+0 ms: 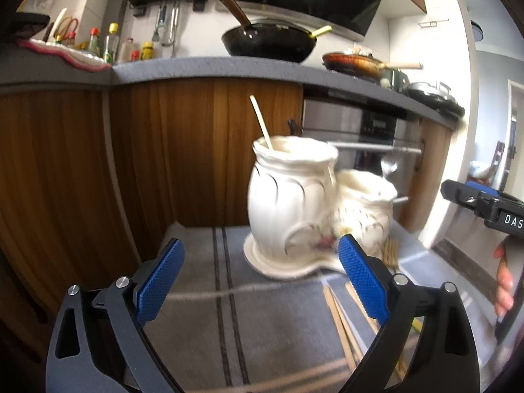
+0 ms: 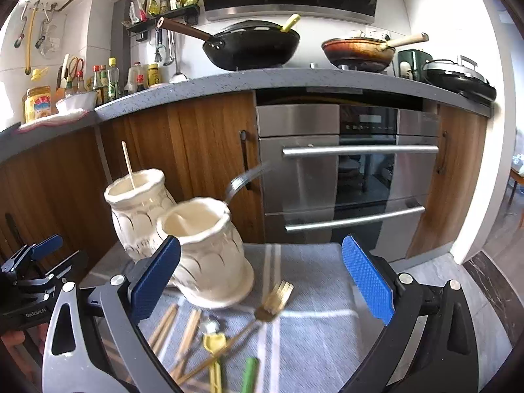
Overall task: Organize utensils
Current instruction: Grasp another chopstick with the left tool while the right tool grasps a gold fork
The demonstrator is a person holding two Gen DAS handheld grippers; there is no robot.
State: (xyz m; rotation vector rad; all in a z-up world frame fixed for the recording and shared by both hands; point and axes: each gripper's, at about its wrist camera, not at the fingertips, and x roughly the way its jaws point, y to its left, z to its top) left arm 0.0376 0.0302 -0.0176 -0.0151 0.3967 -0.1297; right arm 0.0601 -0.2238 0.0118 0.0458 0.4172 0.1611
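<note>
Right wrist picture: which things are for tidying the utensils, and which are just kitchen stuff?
For the job:
cream ceramic double-pot holder
loose wooden chopsticks
gold metal fork
single wooden chopstick in the pot

Just there:
black wok
steel oven
sauce bottles

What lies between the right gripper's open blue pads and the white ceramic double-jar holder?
Right wrist view: a brass fork and loose wooden chopsticks on the grey striped cloth, before the holder.

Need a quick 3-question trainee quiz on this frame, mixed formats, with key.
1. True or false: the right gripper is shut on the gold fork.
2. What stands in the taller jar? A) a chopstick B) a knife C) a whisk
3. Fill in: the loose chopsticks lie on the grey ___.

Key: 1 false, both the right and left gripper are open and empty; 2 A; 3 cloth.
</note>
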